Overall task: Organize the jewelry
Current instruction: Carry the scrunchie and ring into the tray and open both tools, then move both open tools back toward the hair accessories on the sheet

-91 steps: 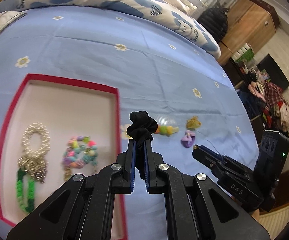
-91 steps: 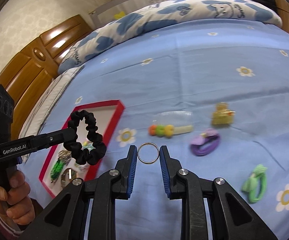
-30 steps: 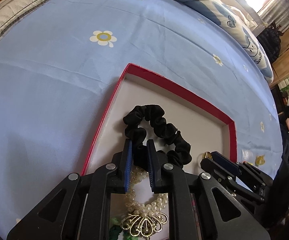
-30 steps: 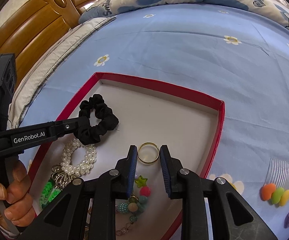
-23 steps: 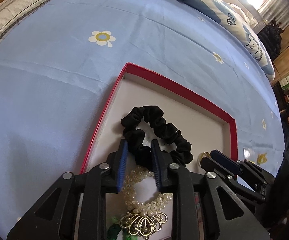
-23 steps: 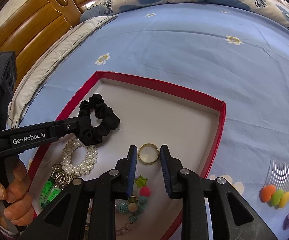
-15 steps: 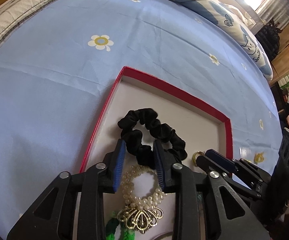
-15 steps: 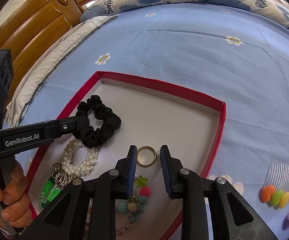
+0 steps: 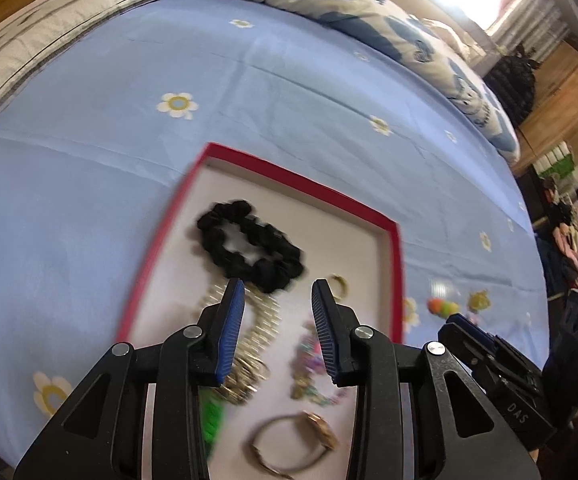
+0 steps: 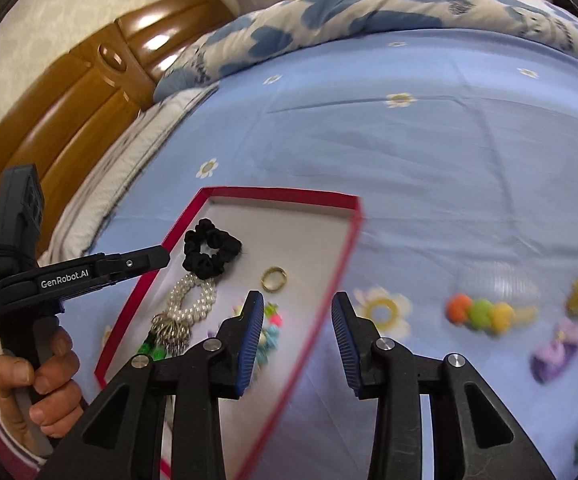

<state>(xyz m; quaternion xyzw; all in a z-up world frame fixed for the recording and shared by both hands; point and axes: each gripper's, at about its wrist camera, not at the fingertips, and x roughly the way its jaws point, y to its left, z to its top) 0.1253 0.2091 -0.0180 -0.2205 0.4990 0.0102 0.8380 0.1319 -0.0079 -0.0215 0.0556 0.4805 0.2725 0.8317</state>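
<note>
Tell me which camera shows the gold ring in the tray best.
The right wrist view: the gold ring lies sharp and whole on the tray floor, right of the scrunchie. In the left wrist view the ring is blurred and partly hidden behind a fingertip of the left hand-held gripper.
</note>
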